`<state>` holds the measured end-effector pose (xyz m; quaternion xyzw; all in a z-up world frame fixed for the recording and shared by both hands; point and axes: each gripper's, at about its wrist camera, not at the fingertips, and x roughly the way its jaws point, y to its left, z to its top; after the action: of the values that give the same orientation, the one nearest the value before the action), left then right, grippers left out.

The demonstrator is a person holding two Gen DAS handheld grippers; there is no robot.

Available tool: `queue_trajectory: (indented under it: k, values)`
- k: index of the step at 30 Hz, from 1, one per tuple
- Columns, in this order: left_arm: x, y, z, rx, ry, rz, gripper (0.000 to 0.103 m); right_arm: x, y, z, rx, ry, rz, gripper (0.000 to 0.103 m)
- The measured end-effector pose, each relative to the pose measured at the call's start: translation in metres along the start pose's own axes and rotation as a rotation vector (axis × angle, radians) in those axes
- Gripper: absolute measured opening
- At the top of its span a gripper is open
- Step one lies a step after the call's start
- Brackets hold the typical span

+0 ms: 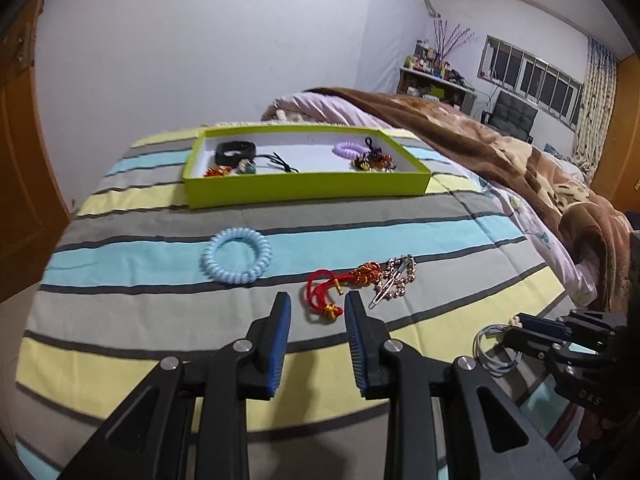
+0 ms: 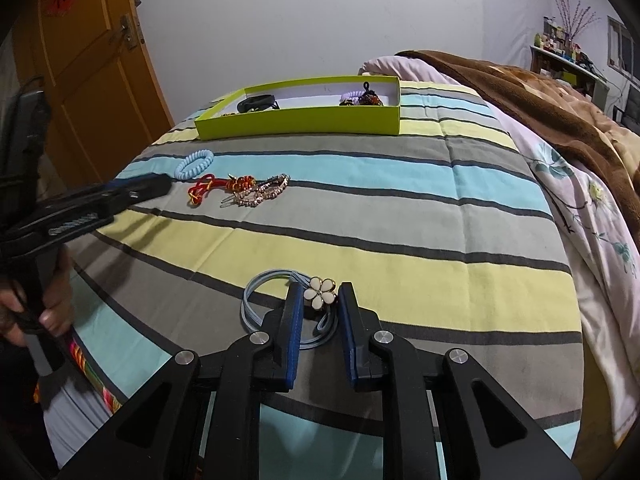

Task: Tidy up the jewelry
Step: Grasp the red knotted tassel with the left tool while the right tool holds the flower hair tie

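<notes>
The left gripper point(image 1: 318, 306) hung over the striped bedspread point(image 1: 400, 236), jaws apart with nothing between the pads. The red knotted cord point(image 1: 324, 294) lay just beyond its tips, long axis running from lower left to upper right. Touching the cord's far end, the rhinestone hair clip point(image 1: 394, 280) lay at a steeper slant along the same diagonal. The blue coil hair tie point(image 1: 237, 255) lay flat to their left.

The right gripper point(image 2: 320, 296) had its jaws partly open astride the white flower charm point(image 2: 319, 293) of the blue elastic band point(image 2: 256, 296), pads not pressing it. Only the right wrist view showed the flower.

The green tray point(image 1: 308, 188) stood beyond; only the left wrist view showed its contents clearly.
</notes>
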<state>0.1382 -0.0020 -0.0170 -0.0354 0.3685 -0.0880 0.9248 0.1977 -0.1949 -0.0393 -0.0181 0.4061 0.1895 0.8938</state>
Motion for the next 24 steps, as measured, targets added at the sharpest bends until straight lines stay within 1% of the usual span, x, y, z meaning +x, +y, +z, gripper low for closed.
queue_trajectory:
  k: [2, 5, 9, 13, 15, 16, 17, 20, 24]
  values:
    - [0.009, -0.001, 0.002, 0.000, 0.024, 0.004, 0.029, 0.000, 0.000, 0.002, 0.000, -0.004, 0.003, 0.018]
    - [0.020, -0.002, 0.003, -0.017, 0.079, -0.018, 0.029, 0.000, -0.001, 0.004, 0.003, -0.005, 0.005, 0.018]
    - [0.029, -0.003, 0.002, -0.022, 0.125, 0.008, 0.029, 0.002, -0.002, 0.005, 0.006, -0.004, 0.007, 0.018]
    - [0.030, -0.003, 0.002, -0.012, 0.125, 0.029, 0.028, 0.002, 0.000, 0.007, 0.003, -0.006, 0.010, 0.018]
    - [0.030, -0.006, 0.003, 0.001, 0.124, 0.047, 0.018, 0.003, 0.000, 0.007, 0.005, -0.006, 0.013, 0.018]
    - [0.030, -0.006, 0.003, 0.002, 0.124, 0.049, 0.017, 0.002, 0.000, 0.008, 0.006, -0.008, 0.014, 0.018]
    - [0.030, -0.005, 0.004, 0.000, 0.122, 0.047, 0.011, 0.002, 0.000, 0.008, 0.007, -0.009, 0.013, 0.018]
    - [0.027, -0.003, 0.005, -0.010, 0.107, 0.042, 0.011, 0.000, 0.001, 0.009, 0.010, -0.014, 0.014, 0.018]
    - [0.014, -0.002, 0.007, -0.017, 0.062, 0.036, 0.011, -0.004, 0.001, 0.013, 0.015, -0.029, 0.013, 0.018]
